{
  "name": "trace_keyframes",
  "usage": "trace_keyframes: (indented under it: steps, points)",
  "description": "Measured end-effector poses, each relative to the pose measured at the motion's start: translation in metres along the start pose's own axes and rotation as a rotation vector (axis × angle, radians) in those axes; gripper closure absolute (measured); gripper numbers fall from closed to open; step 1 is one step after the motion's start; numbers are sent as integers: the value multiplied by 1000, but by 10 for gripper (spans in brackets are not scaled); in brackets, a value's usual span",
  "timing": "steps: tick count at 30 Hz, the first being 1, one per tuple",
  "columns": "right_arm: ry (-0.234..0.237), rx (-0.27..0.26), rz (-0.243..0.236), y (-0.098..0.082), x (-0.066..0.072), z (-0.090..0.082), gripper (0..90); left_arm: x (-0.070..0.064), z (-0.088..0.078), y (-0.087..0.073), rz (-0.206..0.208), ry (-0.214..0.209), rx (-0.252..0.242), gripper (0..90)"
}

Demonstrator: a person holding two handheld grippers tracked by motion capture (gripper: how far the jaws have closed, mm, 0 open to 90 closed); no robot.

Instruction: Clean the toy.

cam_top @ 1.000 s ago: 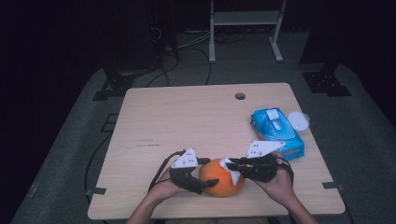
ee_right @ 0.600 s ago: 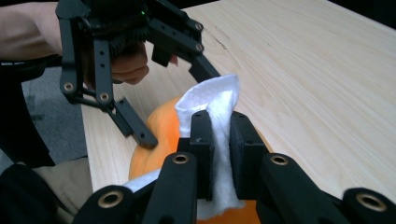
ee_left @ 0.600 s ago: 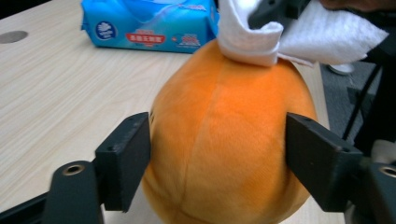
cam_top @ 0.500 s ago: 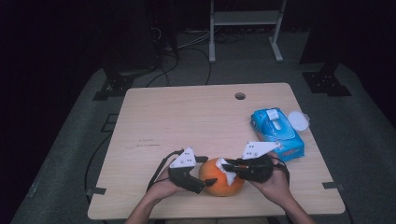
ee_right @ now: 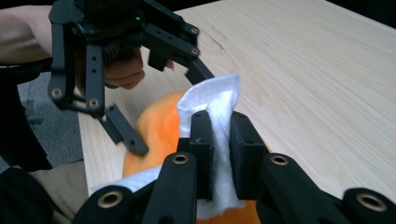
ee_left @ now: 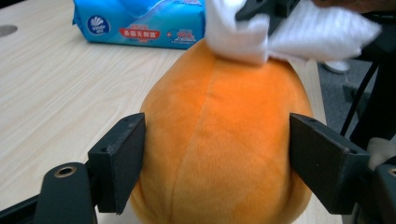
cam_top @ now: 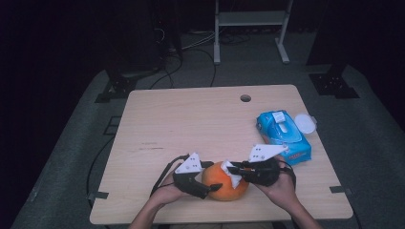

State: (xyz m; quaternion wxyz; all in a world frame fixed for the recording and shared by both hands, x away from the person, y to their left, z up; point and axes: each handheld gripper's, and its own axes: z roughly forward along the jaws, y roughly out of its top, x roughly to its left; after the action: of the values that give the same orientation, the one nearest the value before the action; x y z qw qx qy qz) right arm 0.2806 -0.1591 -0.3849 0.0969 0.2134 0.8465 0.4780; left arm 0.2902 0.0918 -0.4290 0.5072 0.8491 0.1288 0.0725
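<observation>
The orange plush toy (cam_top: 225, 180) is clamped by the left gripper (cam_top: 214, 188), whose jaws have just been closing, while a white wipe (cam_top: 232, 172) pinched in the right gripper (cam_top: 239, 171) is pressed on top, wiping judged underway, not finished

A light wooden surface (cam_top: 191, 124) with a round cable hole (cam_top: 245, 98) near its far edge carries an orange plush ball (cam_top: 224, 183) at the near edge. A blue pack of wet wipes (cam_top: 282, 136) lies toward the right edge, its white lid (cam_top: 305, 123) flipped open.
</observation>
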Motion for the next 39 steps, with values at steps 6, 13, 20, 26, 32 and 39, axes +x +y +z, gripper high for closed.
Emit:
trace_keyframes:
  steps: [6,13,20,26,32,39]
  points:
    - [12,17,-70,8,15,7,801,-5,-1,0,46,-5,9,223]
    - [-53,11,39,-19,-14,-23,802,4,-9,-12,-16,-19,8,227]
    - [-15,-11,55,-22,-8,-24,801,4,-5,-10,-26,-14,7,213]
    - [-38,-2,23,-18,-8,-23,801,13,-10,-18,-89,-36,-14,227]
    - [-42,-18,119,-35,-26,-28,801,19,-9,-20,-133,-37,-29,230]
    - [-45,-7,88,-30,-20,-24,800,18,-10,-22,-134,-42,-39,226]
